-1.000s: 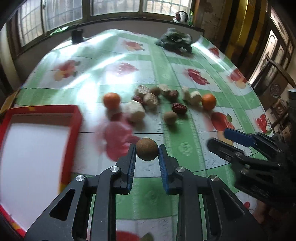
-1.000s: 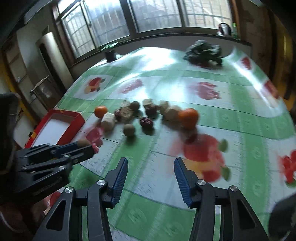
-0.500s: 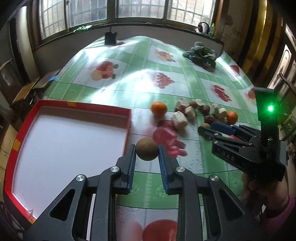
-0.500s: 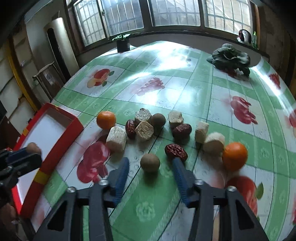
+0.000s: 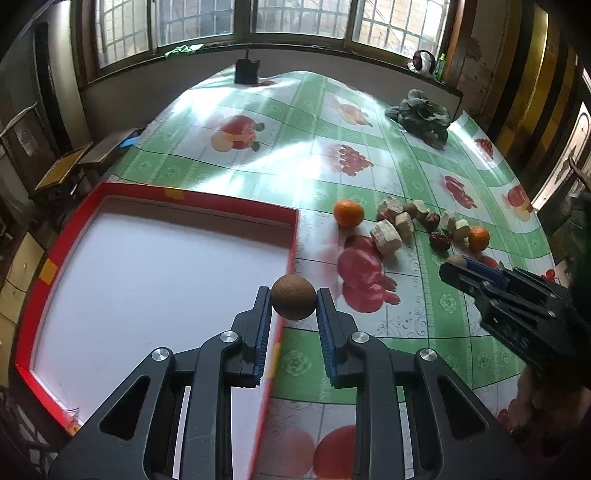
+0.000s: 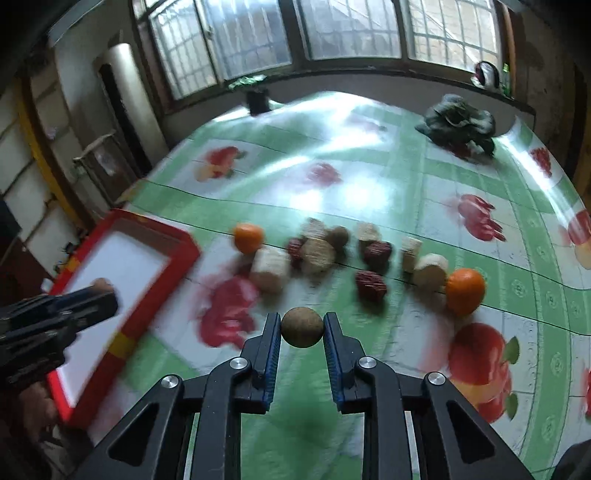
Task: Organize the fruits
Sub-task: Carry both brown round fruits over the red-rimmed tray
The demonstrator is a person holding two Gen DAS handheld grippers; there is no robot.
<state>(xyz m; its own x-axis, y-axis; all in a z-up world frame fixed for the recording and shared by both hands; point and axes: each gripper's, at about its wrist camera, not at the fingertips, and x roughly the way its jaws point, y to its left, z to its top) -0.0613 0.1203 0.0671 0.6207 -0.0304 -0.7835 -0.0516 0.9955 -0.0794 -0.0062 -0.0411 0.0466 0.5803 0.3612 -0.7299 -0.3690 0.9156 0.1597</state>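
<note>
Now over the red tray's right rim with the left gripper, not out over the green fruit tablecloth like before. Squeezes a brown round fruit tight. Grips a second brown round fruit in the right gripper, picked up since then. Behind on the cloth: pale chunks, two oranges, red dates.

Daylight enters through the barred windows at the far wall and throws white glare across the glossy tablecloth on the desk. The left wrist view is sharp. The right wrist view is motion-blurred, smearing the fruit. Fisheye bending darkens both pictures' corners.
</note>
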